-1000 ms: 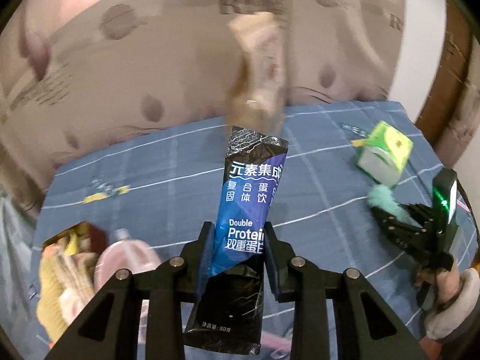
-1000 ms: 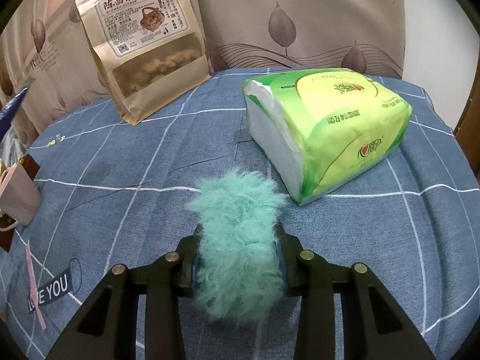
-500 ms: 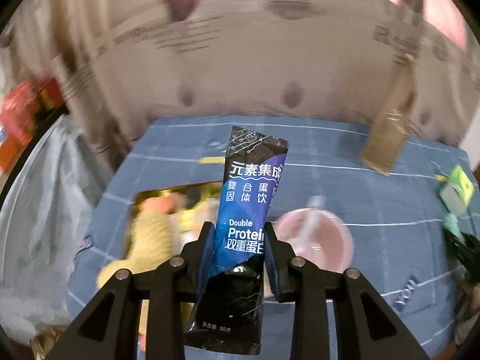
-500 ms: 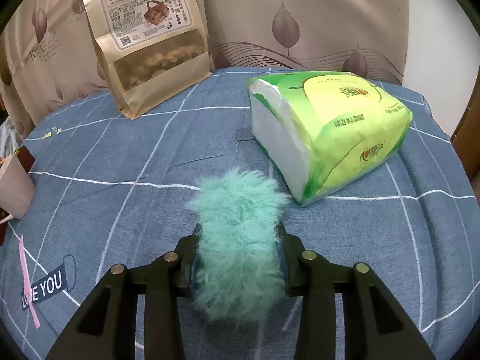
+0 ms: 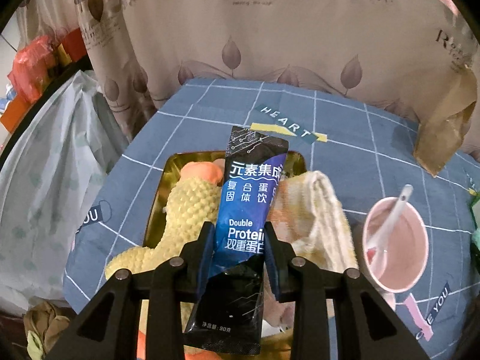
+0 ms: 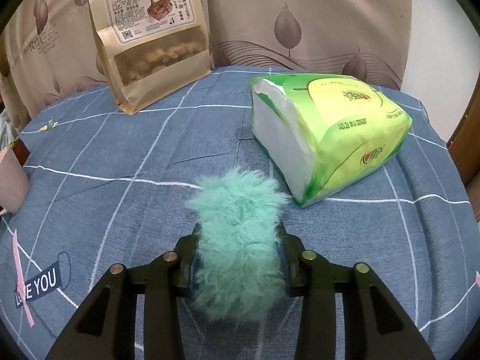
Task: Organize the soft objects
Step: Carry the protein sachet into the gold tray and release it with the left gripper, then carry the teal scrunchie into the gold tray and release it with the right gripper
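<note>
Blue sachet (image 5: 249, 210) stands clenched in the left tongs (image 5: 238, 255), long axis toward 12 o'clock, directly over the tray (image 5: 156, 201) of soft toys. Right tongs (image 6: 238, 258) grasp the teal fluff (image 6: 237, 240) above the bench (image 6: 120, 156), farther away.

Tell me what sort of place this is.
Probably a lived-in home room: a table under a checked blue cloth against a leaf-print curtain, with a tissue pack and bags piled beside it.

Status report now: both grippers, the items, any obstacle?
Left gripper shut on sachet, above gold tray. Right gripper shut on teal fluff. Tray crowded: yellow toy, cloth.
</note>
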The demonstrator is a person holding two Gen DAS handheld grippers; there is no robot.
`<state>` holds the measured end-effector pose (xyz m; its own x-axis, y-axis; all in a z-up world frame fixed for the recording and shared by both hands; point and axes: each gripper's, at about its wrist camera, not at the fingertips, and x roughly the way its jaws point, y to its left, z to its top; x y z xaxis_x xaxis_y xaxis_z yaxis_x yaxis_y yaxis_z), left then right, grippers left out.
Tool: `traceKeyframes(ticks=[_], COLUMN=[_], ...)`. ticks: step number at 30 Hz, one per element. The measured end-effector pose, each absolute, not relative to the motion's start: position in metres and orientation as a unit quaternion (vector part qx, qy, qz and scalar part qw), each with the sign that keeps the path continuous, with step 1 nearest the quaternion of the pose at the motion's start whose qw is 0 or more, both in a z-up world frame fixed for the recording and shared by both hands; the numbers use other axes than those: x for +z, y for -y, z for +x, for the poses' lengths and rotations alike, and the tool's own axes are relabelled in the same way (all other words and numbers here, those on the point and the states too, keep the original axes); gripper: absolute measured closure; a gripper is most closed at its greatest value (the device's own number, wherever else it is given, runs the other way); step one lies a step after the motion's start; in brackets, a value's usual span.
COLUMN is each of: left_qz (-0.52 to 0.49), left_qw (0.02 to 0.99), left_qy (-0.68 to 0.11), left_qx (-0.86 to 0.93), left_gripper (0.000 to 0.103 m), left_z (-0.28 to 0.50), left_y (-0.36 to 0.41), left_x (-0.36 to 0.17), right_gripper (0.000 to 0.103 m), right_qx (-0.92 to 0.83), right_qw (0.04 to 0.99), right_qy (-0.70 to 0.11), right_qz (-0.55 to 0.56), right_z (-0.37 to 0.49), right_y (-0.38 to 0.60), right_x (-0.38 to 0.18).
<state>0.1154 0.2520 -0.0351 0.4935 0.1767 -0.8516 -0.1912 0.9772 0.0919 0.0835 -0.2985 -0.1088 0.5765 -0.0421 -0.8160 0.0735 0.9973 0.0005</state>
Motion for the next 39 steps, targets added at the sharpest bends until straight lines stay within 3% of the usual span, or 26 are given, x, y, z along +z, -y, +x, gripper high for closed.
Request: traceKeyframes(ticks=[8, 15, 25, 39], left_qz=[-0.015, -0.003, -0.002, -0.025], left_qw=[0.852, 0.862, 0.892, 0.895], left_qy=[-0.512, -0.497, -0.435, -0.420], left_qx=[0.108, 0.099, 0.124, 0.151], left_gripper=[0.068, 0.048, 0.046, 0.046], left_z=[0.125, 0.119, 0.074, 0.011], left_y=[-0.261, -0.262, -0.282, -0.305], left_x=[-0.056, -0.041, 0.012, 0.020], right_gripper=[0.065, 0.067, 0.068, 0.068], right_qx=[-0.033, -0.044, -0.023, 0.216], right_qw=[0.887, 0.885, 0.900, 0.897], right_qy=[-0.461, -0.463, -0.436, -0.382], right_qz=[0.011, -0.001, 0.013, -0.040], right_z=[0.084, 0.086, 0.089, 0.062], right_y=[0.298, 0.291, 0.260, 0.056], right_x=[-0.109, -0.106, -0.064, 0.022])
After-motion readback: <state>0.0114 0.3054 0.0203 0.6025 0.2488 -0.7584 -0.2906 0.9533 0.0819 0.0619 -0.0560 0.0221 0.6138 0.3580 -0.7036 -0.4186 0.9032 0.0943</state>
